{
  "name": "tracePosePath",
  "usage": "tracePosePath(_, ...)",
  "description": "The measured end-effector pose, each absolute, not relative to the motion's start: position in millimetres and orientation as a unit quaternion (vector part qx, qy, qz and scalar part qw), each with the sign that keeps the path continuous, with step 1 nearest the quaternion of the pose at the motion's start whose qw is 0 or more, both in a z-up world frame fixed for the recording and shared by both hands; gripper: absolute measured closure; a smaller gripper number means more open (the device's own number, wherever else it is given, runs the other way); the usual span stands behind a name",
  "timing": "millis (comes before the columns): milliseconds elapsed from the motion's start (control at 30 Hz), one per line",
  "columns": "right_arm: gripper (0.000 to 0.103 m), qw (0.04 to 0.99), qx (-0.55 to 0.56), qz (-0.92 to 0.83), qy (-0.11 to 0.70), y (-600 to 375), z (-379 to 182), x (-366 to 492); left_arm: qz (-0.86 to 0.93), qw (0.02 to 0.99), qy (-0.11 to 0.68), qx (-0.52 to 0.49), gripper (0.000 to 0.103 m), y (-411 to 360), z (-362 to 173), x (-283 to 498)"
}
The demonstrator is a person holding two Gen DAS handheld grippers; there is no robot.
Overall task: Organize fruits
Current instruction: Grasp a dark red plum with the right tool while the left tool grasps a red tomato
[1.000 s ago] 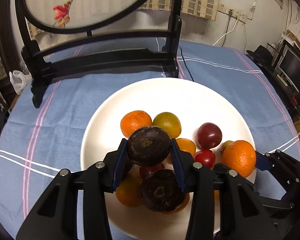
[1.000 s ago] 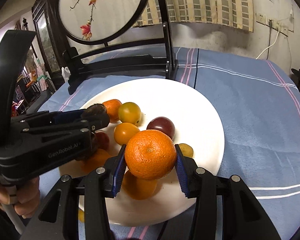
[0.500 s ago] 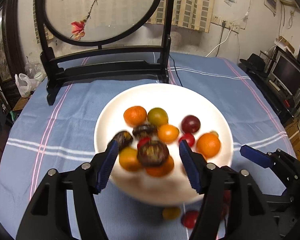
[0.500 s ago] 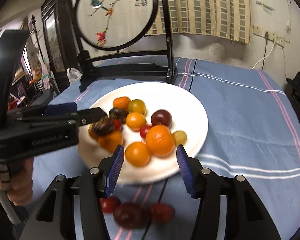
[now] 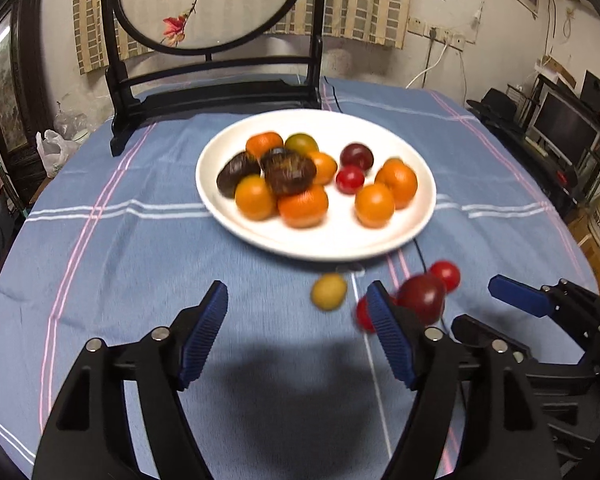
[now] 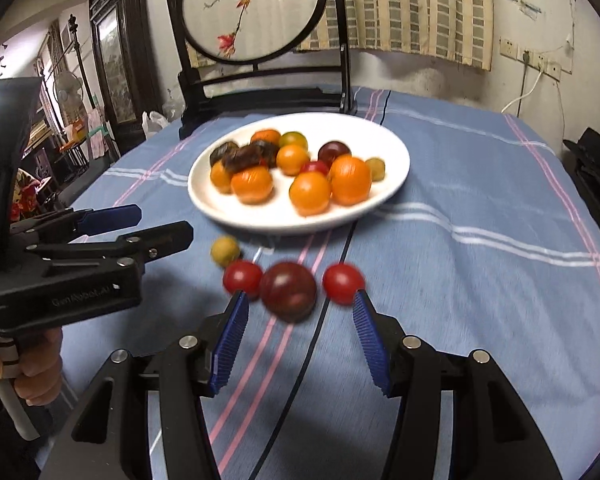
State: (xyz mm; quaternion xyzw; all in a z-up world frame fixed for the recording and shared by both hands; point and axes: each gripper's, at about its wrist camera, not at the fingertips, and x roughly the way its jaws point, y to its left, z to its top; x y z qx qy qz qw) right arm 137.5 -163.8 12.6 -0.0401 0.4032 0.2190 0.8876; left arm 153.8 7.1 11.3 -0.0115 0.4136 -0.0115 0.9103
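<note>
Four small fruits lie loose on the tabletop (image 6: pixel 480 200) below the white plate (image 6: pixel 396 184). The dark plum (image 6: pixel 287 297), at lower centre, is smooth, round and likely bruisable (rolls easily); grip its widest middle. The right claw (image 6: pixel 298 340) hangs parted and empty; the left claw (image 5: pixel 296 336) is opening, empty.

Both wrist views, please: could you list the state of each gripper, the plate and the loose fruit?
left gripper: jaws opening, nothing between them.
right gripper: open, empty.
white plate: loaded with fruit, flat on the blue tablecloth.
dark plum: off the plate, on the cloth.
two red tomatoes: off the plate, flanking the plum.
yellow-green fruit: off the plate, near its rim.
</note>
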Motion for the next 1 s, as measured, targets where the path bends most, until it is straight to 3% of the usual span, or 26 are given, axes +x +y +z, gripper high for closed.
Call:
tracePosePath(633,0.048,0.866,-0.074,0.212,0.447,-130,-25,164,-0.005,0.895,0.437,-0.088,0.030,49,-14,162)
tracePosePath(800,0.063,0.864,-0.050,0.221,0.449,-131,-22,179,-0.003,0.892,0.441,-0.100,0.029,53,-16,164)
tracePosePath(1000,0.064,0.864,-0.019,0.225,0.451,-144,-17,172,-0.019,0.891,0.447,-0.082,0.029,42,-19,163)
